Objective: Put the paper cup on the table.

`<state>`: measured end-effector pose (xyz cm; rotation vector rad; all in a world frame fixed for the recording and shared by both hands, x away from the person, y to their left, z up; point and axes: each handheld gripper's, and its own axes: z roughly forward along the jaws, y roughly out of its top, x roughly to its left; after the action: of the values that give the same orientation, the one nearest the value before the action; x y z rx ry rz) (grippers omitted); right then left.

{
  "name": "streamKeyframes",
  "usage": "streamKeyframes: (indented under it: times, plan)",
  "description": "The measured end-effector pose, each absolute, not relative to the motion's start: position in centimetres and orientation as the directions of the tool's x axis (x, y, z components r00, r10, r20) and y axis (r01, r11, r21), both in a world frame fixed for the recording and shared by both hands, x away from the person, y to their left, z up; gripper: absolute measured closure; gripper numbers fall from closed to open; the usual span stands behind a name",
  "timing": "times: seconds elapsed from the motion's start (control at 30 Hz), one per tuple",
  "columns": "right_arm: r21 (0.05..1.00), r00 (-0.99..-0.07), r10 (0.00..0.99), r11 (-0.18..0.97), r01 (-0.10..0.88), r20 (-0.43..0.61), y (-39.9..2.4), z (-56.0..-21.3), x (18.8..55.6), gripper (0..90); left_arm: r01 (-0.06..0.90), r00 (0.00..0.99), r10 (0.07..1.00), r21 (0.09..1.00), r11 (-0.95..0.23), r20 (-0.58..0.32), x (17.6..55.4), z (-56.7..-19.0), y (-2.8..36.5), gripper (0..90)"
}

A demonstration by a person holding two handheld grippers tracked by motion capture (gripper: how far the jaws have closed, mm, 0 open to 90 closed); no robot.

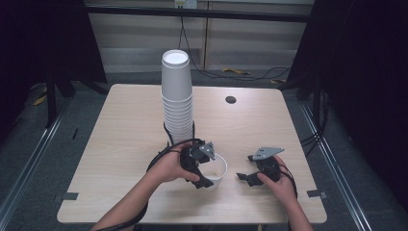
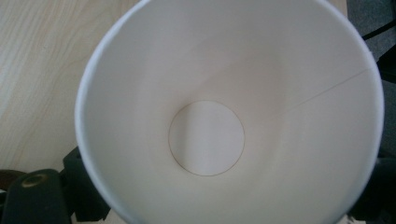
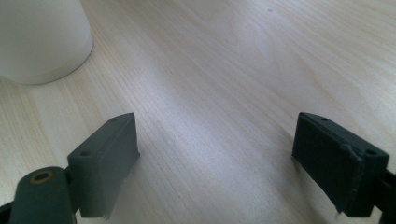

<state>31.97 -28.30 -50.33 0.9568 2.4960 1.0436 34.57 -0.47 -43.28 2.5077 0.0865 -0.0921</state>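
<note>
Step in hand: the left tool (image 1: 204, 169) takes hold of a single white paper cup (image 1: 215, 168) standing on the worktop (image 1: 125, 144), near the middle, just in front of the tall cup stack (image 1: 177, 98).
Left tool state: its jaws flank the cup's wall at both lower corners of the left gripper view; whether the pads press yet I cannot tell.
Cup: upright, empty (image 2: 229, 112), mouth up, seam visible inside.
Right tool (image 1: 248, 177): open, nothing between its pads (image 3: 105, 158), resting low over bare worktop to the right of the cup.
Doing it well: probably close gently, since thin paper buckles; grip near the rim and keep the cup upright; keep clear of the stack behind it.
Writing: none readable on cup, stack or tools.
</note>
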Motion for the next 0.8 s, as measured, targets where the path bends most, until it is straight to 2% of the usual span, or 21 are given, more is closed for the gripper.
streamKeyframes:
  times: [0.5, 0.8]
  plan:
    - [0.711, -0.745, 0.667, 0.522, 0.471, 0.004, -28.3, -50.3, 32.0, 13.6, 0.125, 0.991, 0.072, 0.588, -0.799, -0.113, 34.9, -43.4, 1.3, 15.2]
    - [0.711, -0.746, 0.666, 0.522, 0.471, 0.004, -28.3, -50.3, 32.0, 13.6, 0.161, 0.987, 0.130, 0.576, -0.801, -0.094, 34.8, -43.7, 3.5, 15.2]
